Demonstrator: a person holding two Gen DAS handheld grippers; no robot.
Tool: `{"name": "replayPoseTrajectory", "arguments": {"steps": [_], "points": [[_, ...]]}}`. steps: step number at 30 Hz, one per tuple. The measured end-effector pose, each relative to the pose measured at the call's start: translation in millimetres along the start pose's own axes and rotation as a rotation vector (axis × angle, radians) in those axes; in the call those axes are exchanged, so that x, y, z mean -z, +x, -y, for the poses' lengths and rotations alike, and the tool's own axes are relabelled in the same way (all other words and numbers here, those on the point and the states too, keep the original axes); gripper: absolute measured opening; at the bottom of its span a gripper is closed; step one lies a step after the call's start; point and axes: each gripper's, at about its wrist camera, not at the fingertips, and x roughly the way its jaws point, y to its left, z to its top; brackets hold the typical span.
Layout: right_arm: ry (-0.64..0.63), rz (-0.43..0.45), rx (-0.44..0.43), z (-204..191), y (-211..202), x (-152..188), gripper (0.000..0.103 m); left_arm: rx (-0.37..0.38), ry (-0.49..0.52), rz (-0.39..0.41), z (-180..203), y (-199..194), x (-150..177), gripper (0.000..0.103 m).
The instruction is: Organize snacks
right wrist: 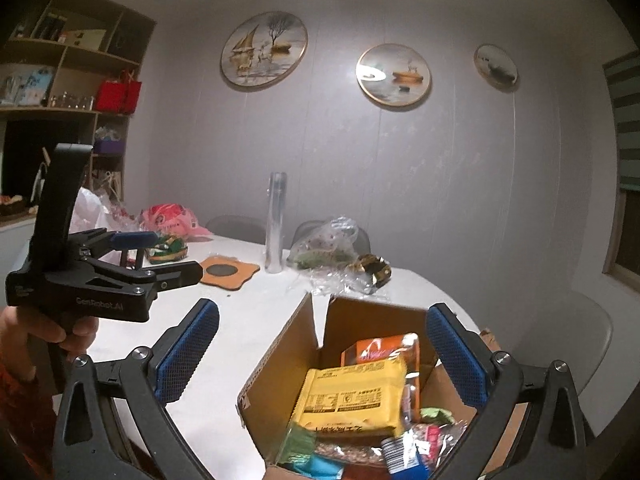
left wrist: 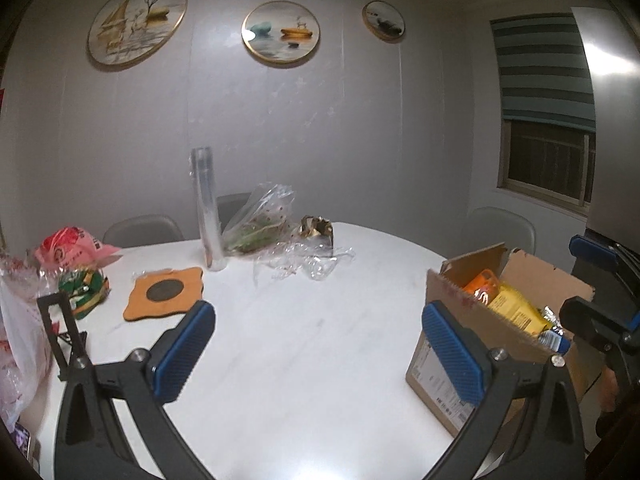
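Right wrist view: both hand-held grippers [right wrist: 320,360] [left wrist: 318,350] gape wide, empty; yellow packet [right wrist: 354,398] lies seemingly lengthwise in the box [right wrist: 276,364].

One cardboard box [right wrist: 280,364] of snacks, one orange coaster [left wrist: 164,294], one clear tube [left wrist: 208,212], three round pictures [left wrist: 138,20] on the wall, two grippers [left wrist: 318,344].

A: Bare table [left wrist: 304,340] between left tongs [left wrist: 320,344] and the coaster [left wrist: 164,294], open path there.

B: Far edge blocked: clear tube [left wrist: 208,212] upright, crumpled plastic bags [left wrist: 280,240] beside it.

A: Cardboard box [right wrist: 280,372] flaps up, packed with snack packets [right wrist: 352,400]; right tongs [right wrist: 324,356] spread wide above it.
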Motion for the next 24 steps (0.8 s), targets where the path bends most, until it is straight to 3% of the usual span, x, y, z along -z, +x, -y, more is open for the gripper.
{"name": "replayPoseTrajectory", "arguments": {"steps": [24], "points": [[0.022,-0.012,-0.013,3.2,5.5,2.1,0.103,0.041,0.006,0.003,9.0,2.6,-4.4,0.102]]}}
